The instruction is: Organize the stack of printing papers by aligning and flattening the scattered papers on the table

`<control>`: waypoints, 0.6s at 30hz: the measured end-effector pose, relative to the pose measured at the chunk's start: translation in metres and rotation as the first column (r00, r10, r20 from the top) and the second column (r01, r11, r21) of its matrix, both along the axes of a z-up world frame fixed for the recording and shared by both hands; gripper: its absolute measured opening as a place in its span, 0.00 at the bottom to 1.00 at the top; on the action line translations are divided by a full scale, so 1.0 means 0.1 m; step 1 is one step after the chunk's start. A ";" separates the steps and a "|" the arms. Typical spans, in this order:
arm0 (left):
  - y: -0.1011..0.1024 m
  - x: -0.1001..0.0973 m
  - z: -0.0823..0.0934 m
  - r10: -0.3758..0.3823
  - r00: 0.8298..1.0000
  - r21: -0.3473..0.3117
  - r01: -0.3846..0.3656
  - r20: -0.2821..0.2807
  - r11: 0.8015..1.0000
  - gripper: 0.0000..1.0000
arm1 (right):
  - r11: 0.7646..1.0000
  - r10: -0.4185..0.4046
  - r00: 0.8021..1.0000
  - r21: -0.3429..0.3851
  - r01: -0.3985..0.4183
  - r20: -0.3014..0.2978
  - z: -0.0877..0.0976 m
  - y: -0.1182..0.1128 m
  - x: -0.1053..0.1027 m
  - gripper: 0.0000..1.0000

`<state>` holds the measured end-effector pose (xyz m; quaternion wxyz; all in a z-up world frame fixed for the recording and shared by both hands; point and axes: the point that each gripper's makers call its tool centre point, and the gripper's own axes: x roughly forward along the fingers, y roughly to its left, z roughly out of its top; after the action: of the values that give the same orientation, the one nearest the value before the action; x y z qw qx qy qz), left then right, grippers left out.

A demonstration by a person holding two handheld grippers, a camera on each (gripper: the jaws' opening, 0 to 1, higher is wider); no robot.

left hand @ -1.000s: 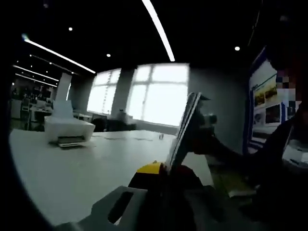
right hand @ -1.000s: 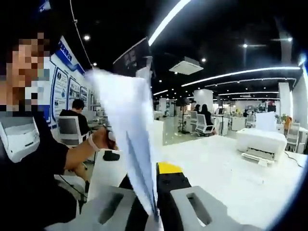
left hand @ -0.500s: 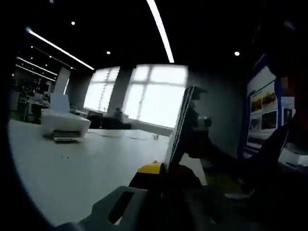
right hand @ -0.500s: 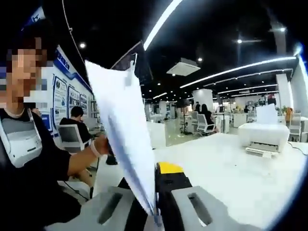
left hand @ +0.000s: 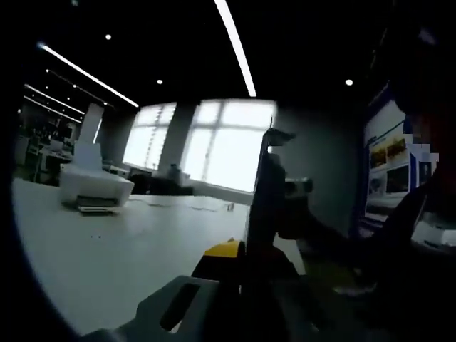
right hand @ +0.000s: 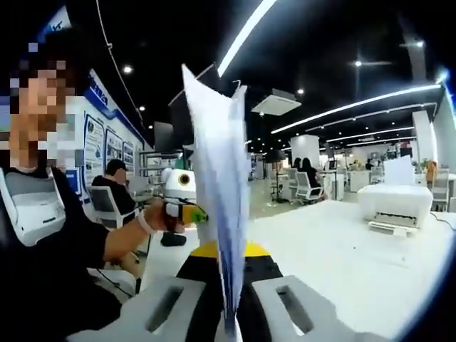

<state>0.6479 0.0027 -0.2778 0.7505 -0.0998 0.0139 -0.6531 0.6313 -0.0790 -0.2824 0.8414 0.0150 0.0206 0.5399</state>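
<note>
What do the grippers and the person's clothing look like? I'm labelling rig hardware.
The right gripper has pale grey slotted jaws, a black body and a yellow cap. The left gripper looks alike, dimly lit. The person wears a black short sleeve and a pale wristband.

White tabletop [left hand: 107, 242] extends away in both views, surface smooth and pale. A white printer [left hand: 94, 191] stands on it toward the far edge. Small flat items near the printer are too blurred to identify.

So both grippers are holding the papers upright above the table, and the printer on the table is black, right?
Not quite: the printer is white, as the right gripper view shows. The rest holds: both grippers hold the papers upright above the table.
</note>
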 end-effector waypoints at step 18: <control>-0.01 -0.12 0.12 -0.017 0.996 0.050 0.013 0.088 0.999 0.30 | 0.890 0.088 0.996 -0.449 -0.082 -0.008 0.44 -0.13 -0.18 0.00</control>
<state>0.6359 0.0020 -0.2658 0.7477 -0.0519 -0.0025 -0.6620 0.6131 -0.0921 -0.2388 0.7979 -0.1838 0.1400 0.5567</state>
